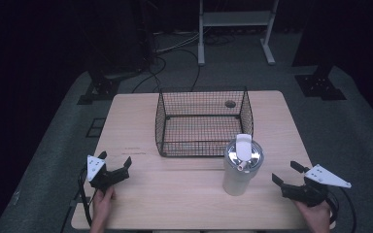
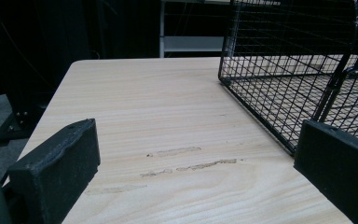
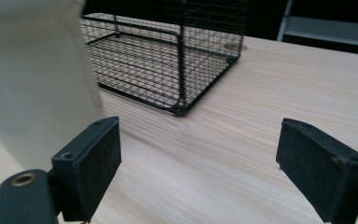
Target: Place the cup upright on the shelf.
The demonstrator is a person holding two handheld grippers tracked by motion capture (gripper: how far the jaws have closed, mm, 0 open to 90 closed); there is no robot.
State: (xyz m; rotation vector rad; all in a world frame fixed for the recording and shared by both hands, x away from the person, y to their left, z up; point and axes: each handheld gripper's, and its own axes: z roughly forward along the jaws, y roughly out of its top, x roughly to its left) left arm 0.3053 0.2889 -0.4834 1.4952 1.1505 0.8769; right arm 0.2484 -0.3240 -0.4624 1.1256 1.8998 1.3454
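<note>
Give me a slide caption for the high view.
Open left gripper and right gripper flank a white tumbler before a wire basket.

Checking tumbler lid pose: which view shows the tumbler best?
High view: the whole tumbler stands upright on the table before the wire basket, lid and flip tab visible. Right gripper view catches just a blurred pale wall at left. Left gripper view faces the basket instead.

The room is dim, its far side nearly black. A light wooden surface (image 1: 141, 111) stands on grey floor (image 1: 359, 126). Behind it stand a white metal frame (image 1: 235, 19), loose cables (image 1: 175, 46) and black stand feet (image 1: 320, 85).
</note>
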